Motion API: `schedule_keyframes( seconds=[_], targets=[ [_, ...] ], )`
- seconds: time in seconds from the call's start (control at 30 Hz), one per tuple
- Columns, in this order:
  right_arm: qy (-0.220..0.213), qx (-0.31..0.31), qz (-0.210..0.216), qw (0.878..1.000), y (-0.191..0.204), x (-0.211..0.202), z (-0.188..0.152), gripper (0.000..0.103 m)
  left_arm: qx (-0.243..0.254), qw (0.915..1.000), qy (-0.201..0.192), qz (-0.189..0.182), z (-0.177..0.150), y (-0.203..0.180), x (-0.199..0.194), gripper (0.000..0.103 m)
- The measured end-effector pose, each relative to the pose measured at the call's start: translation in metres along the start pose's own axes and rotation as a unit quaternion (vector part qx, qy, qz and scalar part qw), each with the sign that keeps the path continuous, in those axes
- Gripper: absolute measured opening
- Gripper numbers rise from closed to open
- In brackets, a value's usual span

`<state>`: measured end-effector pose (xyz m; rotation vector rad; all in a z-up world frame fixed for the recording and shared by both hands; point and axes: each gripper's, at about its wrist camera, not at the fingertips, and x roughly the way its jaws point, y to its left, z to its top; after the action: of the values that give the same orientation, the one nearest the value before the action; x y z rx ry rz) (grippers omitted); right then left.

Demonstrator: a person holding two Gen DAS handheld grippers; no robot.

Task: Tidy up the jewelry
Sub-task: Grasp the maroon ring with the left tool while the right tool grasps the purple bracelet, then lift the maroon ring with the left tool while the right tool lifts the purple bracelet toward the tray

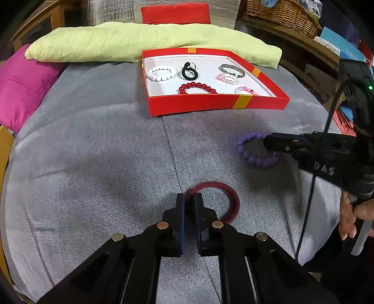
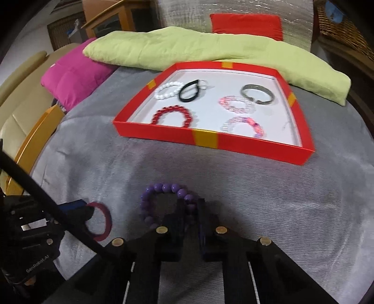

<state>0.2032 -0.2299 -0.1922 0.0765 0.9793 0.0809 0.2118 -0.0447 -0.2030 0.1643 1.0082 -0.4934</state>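
Note:
A dark red bangle (image 1: 230, 198) lies on the grey cloth; my left gripper (image 1: 189, 198) is shut on its near-left rim. It also shows in the right wrist view (image 2: 105, 219). A purple bead bracelet (image 2: 163, 188) lies on the cloth; my right gripper (image 2: 190, 205) is closed around its right side. In the left wrist view the bracelet (image 1: 247, 152) sits at the right gripper's tips (image 1: 268, 142). A red box lid (image 1: 210, 105) (image 2: 257, 145) holds several bracelets: white beads (image 1: 161, 72), black loop (image 1: 187, 71), red beads (image 1: 196, 87), metal cuff (image 1: 232, 70), pink ones (image 2: 236, 105).
A green pillow (image 1: 116, 44), a pink cushion (image 1: 21, 93) and a red cushion (image 1: 175, 12) lie behind the box. A wicker basket (image 1: 285, 14) stands on a shelf at back right. A wooden chair edge (image 2: 35, 138) is on the left.

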Motion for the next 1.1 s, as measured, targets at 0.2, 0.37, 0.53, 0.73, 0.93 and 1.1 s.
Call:
schedule_keyframes(
  seconds=[0.2,0.37,0.53,0.73,0.93,1.1],
  targets=[
    [-0.006,0.037,-0.007,0.999,-0.032,-0.011,0.0,0.01,-0.005,0.9999,-0.006,0.009,0.006,-0.002,0.002,0.007],
    [-0.012,0.058,-0.011,0.998,-0.053,-0.018,0.0,0.01,0.003,0.9997,-0.017,0.015,0.013,-0.01,0.002,0.007],
    [-0.001,0.066,-0.013,0.998,-0.063,-0.016,-0.001,0.01,0.019,0.9992,-0.024,0.025,0.02,-0.023,0.003,0.007],
    [0.005,0.066,-0.011,0.998,-0.068,-0.014,-0.002,0.01,0.026,0.9991,-0.02,0.027,0.028,-0.032,0.01,0.007],
    [0.008,0.067,-0.007,0.998,-0.07,-0.013,-0.003,0.011,0.028,0.9992,-0.016,0.025,0.033,-0.038,0.016,0.007],
    [0.012,0.067,-0.008,0.998,-0.07,-0.011,-0.003,0.013,0.029,0.9991,-0.012,0.029,0.033,-0.039,0.02,0.007]
  ],
)
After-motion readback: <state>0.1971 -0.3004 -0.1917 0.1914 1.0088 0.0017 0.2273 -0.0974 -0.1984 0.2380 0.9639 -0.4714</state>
